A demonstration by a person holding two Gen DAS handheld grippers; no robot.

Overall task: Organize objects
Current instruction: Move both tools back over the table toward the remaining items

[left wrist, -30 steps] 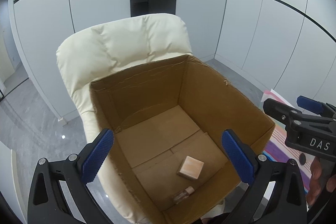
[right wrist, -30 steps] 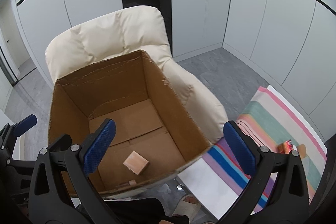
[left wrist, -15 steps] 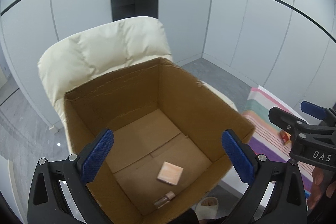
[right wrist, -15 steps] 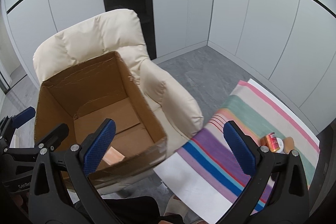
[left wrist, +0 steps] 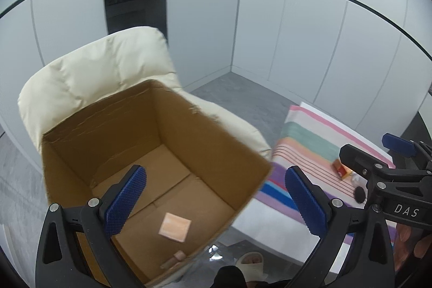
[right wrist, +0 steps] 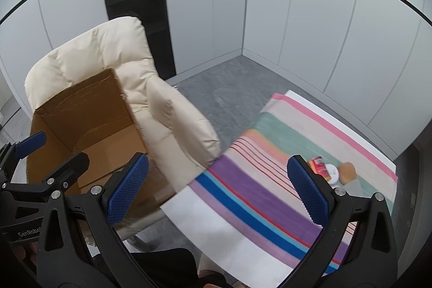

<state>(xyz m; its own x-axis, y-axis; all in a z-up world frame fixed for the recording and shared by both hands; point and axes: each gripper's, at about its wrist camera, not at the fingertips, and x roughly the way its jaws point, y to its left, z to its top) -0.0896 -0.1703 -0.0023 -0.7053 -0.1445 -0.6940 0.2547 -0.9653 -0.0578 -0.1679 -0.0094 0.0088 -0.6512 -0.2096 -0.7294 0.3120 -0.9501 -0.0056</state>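
An open cardboard box [left wrist: 210, 131] stands on a cream armchair [left wrist: 102, 64]. In it lie a small pink-tan square packet [left wrist: 175, 227] and a small bottle [left wrist: 174, 258]. My left gripper [left wrist: 216, 196] is open and empty above the box's front right corner. My right gripper [right wrist: 217, 188] is open and empty over a striped cloth [right wrist: 283, 153]. On the cloth's far right lie a red box [right wrist: 318, 165], a white round jar [right wrist: 332, 173] and a brown round object [right wrist: 347, 171]. The box also shows in the right wrist view [right wrist: 81, 112].
The striped cloth also shows in the left wrist view [left wrist: 307, 136], covering a low surface to the right of the chair. Grey floor [right wrist: 229, 88] runs between chair and white panelled walls. A slippered foot [left wrist: 252, 259] is below the box.
Both grippers have swung right, away from the box toward the striped cloth. The cloth's objects have come into fuller view. Both grippers stay open and empty.
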